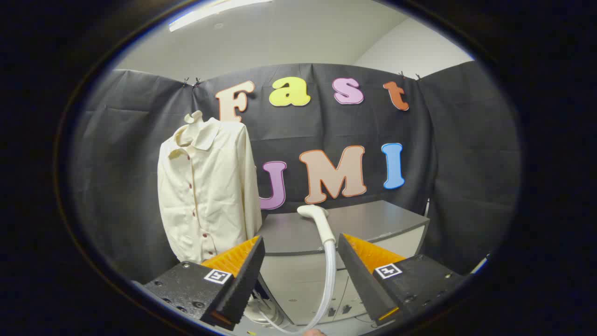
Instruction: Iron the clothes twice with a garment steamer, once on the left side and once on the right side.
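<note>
We saw no container holding anything; the nearest thing to one was the pale cabinet under the grey tabletop, with its doors shut and small handles low on their fronts. The tool stood wide open, its two fingers well apart, gripping nothing and touching nothing. In the gap between the fingers, and beyond them, rose the white steamer head, standing upright at the front edge of the tabletop, its rounded top bent over to the left. From the head a pale, translucent hose ran down in front of the cabinet, closer to the right finger than to the left one, and curved off towards a whitish base low beside the left finger; we could not make that base out clearly. The cream shirt, with dark buttons down its front and its collar open, hung upright to the left of the tabletop, beyond the left finger and well apart from the steamer head, against the black cloth wall.
</note>
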Demonstrator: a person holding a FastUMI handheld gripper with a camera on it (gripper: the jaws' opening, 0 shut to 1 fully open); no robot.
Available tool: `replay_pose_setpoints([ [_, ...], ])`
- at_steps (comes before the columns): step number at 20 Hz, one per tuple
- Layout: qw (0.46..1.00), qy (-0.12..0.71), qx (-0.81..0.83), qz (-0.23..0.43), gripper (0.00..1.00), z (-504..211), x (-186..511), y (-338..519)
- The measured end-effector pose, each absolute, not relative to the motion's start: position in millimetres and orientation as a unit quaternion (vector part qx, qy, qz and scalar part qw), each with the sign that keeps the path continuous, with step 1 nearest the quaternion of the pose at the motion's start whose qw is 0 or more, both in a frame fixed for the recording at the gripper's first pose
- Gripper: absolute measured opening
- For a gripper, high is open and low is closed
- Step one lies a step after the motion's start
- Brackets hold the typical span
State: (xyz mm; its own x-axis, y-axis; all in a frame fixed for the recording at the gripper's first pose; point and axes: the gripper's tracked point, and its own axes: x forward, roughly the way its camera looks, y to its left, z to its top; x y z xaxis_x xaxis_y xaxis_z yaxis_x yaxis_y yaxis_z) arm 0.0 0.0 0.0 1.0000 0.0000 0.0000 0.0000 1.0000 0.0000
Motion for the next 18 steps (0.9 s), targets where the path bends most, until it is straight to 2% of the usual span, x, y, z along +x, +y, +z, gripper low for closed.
replay_pose_setpoints([
  [18, 1.0, 0.009, 0.002, 0.008, 0.96, 10, 13, -3],
])
